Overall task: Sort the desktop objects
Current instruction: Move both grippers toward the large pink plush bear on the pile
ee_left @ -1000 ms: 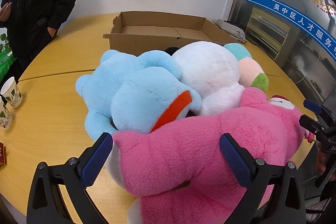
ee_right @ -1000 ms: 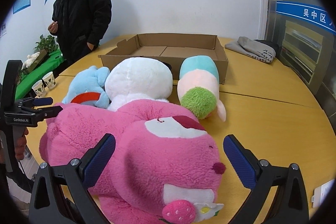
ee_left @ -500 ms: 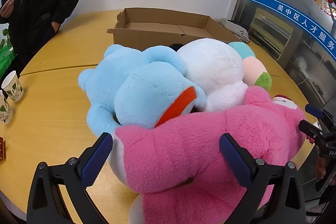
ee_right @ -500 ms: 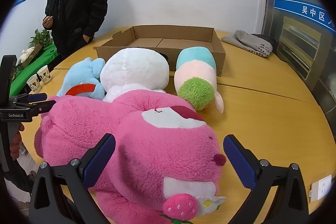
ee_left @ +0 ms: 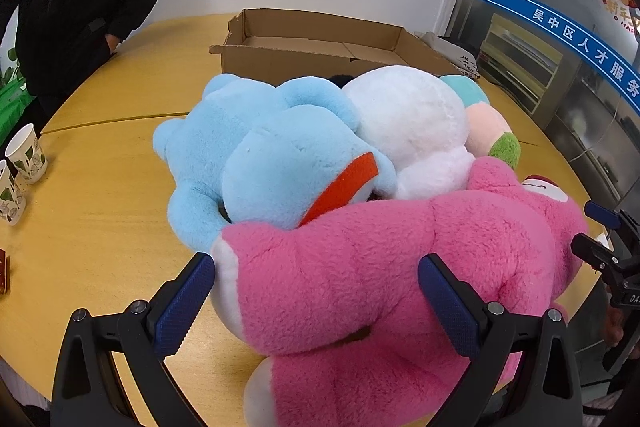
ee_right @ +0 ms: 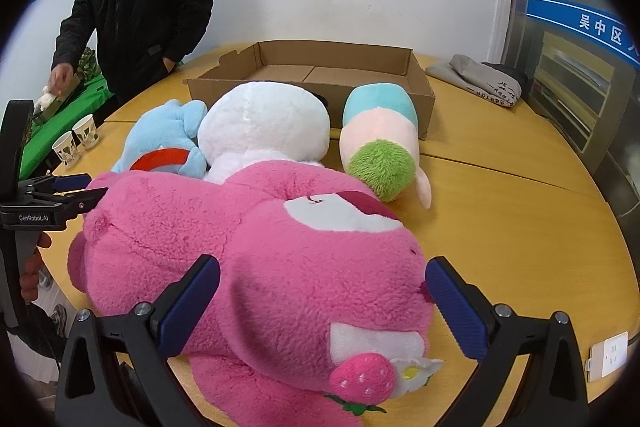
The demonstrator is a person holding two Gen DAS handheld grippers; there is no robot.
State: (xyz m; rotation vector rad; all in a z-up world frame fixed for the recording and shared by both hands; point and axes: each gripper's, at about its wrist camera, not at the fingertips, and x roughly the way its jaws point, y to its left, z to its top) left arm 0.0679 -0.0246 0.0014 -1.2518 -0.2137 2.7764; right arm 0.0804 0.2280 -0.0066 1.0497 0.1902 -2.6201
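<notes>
A big pink plush bear point(ee_left: 384, 259) lies on the round wooden table point(ee_left: 100, 211). My left gripper point(ee_left: 320, 303) is open with its fingers on either side of the bear's leg end. My right gripper point(ee_right: 324, 307) is open and straddles the bear's head point(ee_right: 280, 259). Behind the bear lie a light blue plush point(ee_left: 256, 155), a white plush point(ee_left: 408, 115) and a teal, pink and green plush point(ee_right: 380, 135). An open cardboard box point(ee_right: 332, 67) stands behind them.
Paper cups point(ee_left: 26, 153) stand at the table's left edge. A person in a black coat point(ee_right: 140, 7) stands at the far left. Folded grey cloth point(ee_right: 480, 79) lies at the back right. A white socket point(ee_right: 608, 351) sits near the right front edge.
Both grippers have moved forward and lower around the pink bear, staying open. The person at the back has bent toward the green surface.
</notes>
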